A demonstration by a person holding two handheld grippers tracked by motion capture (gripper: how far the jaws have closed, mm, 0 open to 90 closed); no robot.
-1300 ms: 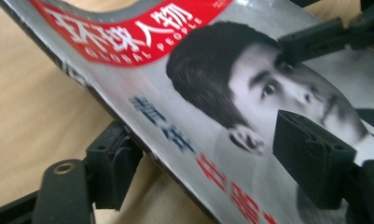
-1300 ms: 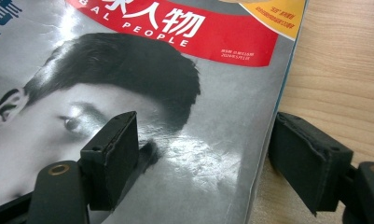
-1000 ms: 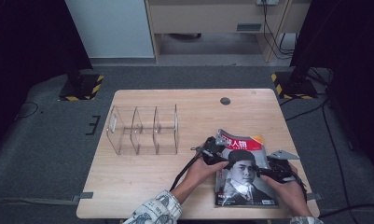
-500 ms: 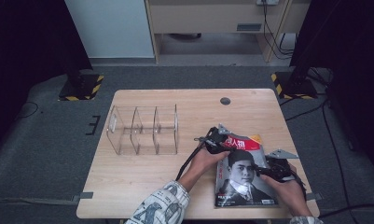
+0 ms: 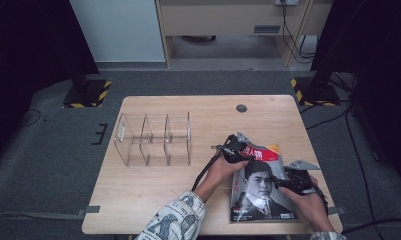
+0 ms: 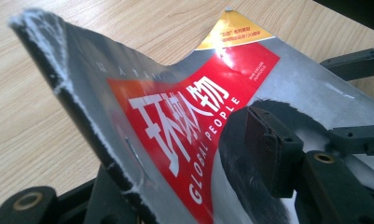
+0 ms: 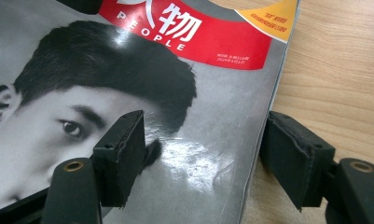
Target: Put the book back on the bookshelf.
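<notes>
A magazine [image 5: 260, 197] with a grey portrait cover and a red title band lies at the table's front right. My left gripper [image 5: 236, 150] is at its far left corner. In the left gripper view that corner [image 6: 184, 116] is bent up off the wood between the jaws of my left gripper [image 6: 189, 172], which have just been closing: one jaw sits under it and one pad [image 6: 268, 149] on the cover. My right gripper [image 5: 288, 181] is at the right edge. Its jaws, which have narrowed slightly, straddle that edge [image 7: 264, 116]: one pad [image 7: 124, 140] over the cover, the other [image 7: 292, 149] over the wood.
A clear plastic organiser [image 5: 155, 140] with several upright dividers stands on the wooden table [image 5: 188, 110] left of centre. A small dark round cap [image 5: 241, 108] sits near the far edge. Black stands and cables are on the floor around the table.
My left gripper has moved slightly away and to the right to the magazine's far left corner, and its jaws have narrowed around it. The corner has come up. The right gripper has stayed put.
</notes>
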